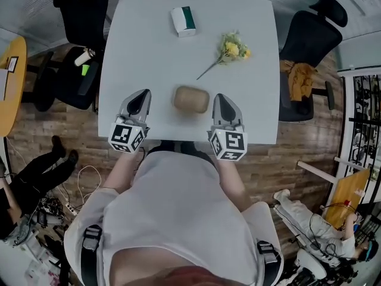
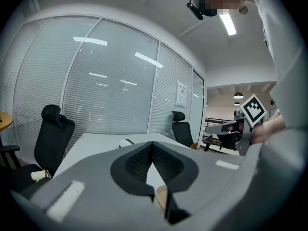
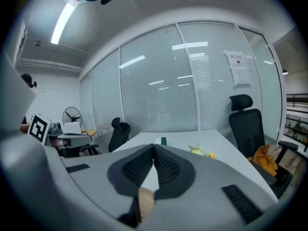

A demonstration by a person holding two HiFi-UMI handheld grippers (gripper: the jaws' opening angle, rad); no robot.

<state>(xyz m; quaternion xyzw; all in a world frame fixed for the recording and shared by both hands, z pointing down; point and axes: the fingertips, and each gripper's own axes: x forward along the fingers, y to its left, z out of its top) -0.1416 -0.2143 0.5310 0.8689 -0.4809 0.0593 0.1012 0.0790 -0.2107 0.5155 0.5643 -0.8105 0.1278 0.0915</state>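
Observation:
A tan rounded case point(image 1: 191, 99) lies near the front edge of the white table point(image 1: 149, 52), between my two grippers and touching neither. My left gripper point(image 1: 144, 94) hovers just left of it, jaws closed tip to tip on nothing. My right gripper point(image 1: 219, 98) hovers just right of it, also shut and empty. In the left gripper view the closed jaws of the left gripper point(image 2: 152, 144) show a sliver of the tan case point(image 2: 161, 199) below them. In the right gripper view the right gripper point(image 3: 154, 146) shows the same case point(image 3: 146, 197) low down.
A yellow flower sprig point(image 1: 231, 48) lies at the table's right middle, and a white and green box point(image 1: 183, 21) sits at the far side. Black office chairs point(image 1: 80, 16) point(image 1: 312, 34) flank the table; the right one carries an orange cloth point(image 1: 297, 77). People sit at both lower corners.

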